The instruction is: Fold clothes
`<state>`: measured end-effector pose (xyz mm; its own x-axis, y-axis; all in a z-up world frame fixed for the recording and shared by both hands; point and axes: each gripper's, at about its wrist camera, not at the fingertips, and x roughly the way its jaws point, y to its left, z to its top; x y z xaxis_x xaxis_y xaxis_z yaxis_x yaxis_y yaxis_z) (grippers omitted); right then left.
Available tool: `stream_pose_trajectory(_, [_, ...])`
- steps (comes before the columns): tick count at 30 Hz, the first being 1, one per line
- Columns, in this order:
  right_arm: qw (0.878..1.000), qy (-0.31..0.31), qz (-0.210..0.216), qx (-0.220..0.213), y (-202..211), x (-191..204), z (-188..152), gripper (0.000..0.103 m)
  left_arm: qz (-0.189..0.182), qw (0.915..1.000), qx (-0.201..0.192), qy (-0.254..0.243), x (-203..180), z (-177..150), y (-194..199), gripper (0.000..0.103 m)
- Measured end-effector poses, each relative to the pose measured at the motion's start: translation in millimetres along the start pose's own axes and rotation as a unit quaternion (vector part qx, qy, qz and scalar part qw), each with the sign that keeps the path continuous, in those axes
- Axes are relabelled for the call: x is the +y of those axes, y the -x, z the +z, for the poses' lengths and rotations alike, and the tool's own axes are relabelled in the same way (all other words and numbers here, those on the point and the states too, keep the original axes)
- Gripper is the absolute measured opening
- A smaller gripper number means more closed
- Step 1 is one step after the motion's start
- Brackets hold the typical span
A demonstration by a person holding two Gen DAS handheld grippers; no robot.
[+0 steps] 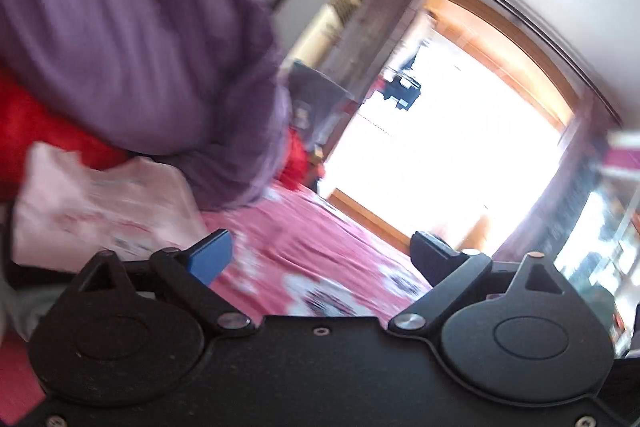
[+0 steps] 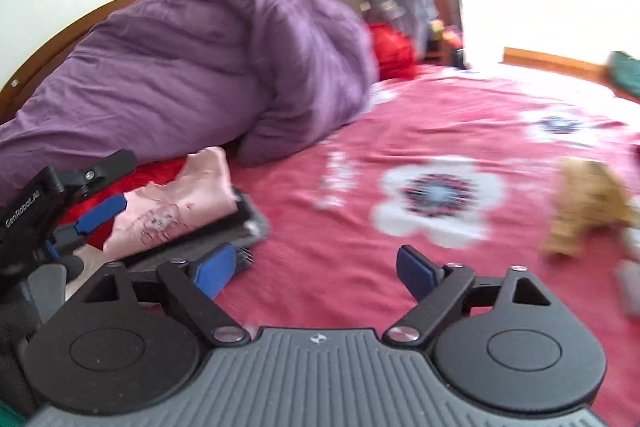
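A: Tongs status: the left tongs and the right tongs both stand spread wide, with nothing between the pads.

B: Location of the clothes?

A: The folded pink garment lies at the lower left of the right wrist view, on a dark folded item, against the purple duvet. An unfolded tan garment lies at the right edge on the red bed cover.

B: Failure modes?

A: Largest first. The duvet bulges over the stack; a slump could topple it. The left tongs, seen at the left edge of the right wrist view, hang just beside the pink garment; a sideways brush could undo the fold.

B: Visibility limits?

A: The window is overexposed. Both views are motion-blurred. The tan garment's type cannot be determined. The green item is cut off.
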<state>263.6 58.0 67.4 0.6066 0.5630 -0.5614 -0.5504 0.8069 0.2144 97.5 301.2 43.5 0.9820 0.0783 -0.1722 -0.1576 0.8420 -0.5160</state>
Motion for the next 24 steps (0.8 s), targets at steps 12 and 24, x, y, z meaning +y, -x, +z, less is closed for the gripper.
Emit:
stream_pose_trajectory(12, [0.986,-0.044,-0.147,-0.060,242,-72,-104,0.094,-0.134,0.9861,0.058,-0.080,-193,-57,105,0.103])
stream_pose_trajectory(24, [0.972,-0.036,-0.178,-0.151,399,-64,-144,0.103,-0.232,0.9574,0.003,-0.171,-298,-42,200,0.103])
